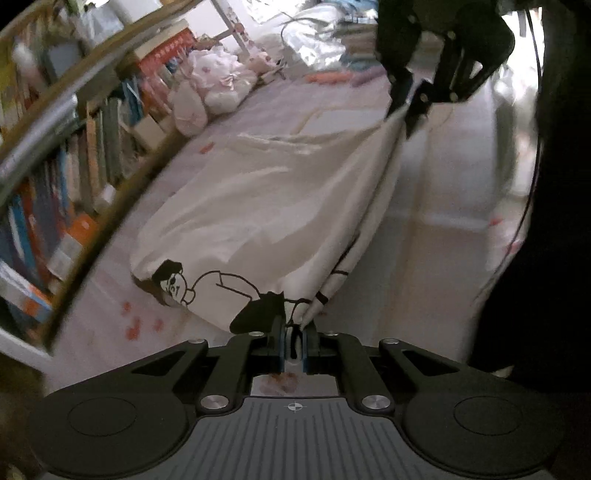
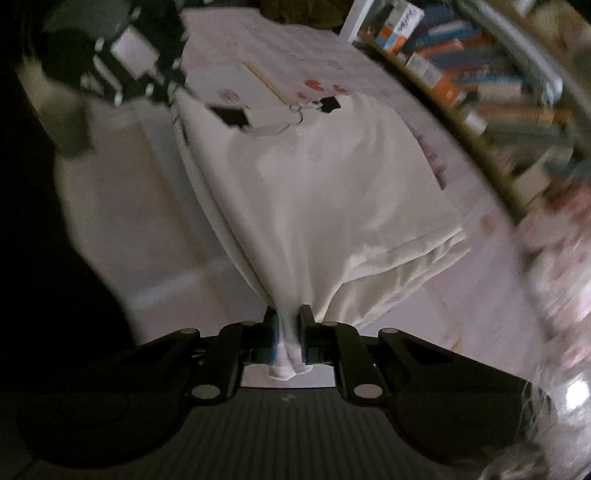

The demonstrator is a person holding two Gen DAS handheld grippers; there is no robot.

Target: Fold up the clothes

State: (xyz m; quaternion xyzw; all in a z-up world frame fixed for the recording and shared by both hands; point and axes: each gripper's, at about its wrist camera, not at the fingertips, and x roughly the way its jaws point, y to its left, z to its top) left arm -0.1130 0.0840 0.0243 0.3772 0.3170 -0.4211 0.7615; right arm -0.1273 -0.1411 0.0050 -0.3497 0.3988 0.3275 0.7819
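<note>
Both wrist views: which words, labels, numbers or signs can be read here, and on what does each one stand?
None can be read with certainty.
Book spines on the bookshelf: lettering too blurred.
Box on the shelf: printed word too blurred.
White garment: only a black cartoon drawing, no words.

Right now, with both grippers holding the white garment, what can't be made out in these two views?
- Garment type: bunched and folded over in both views.
- Printed cartoon: partly hidden by folds, left wrist view.
- Book titles: motion-blurred, right wrist view.
- Left gripper: blurred in right wrist view; grip shows only in its own view.
</note>
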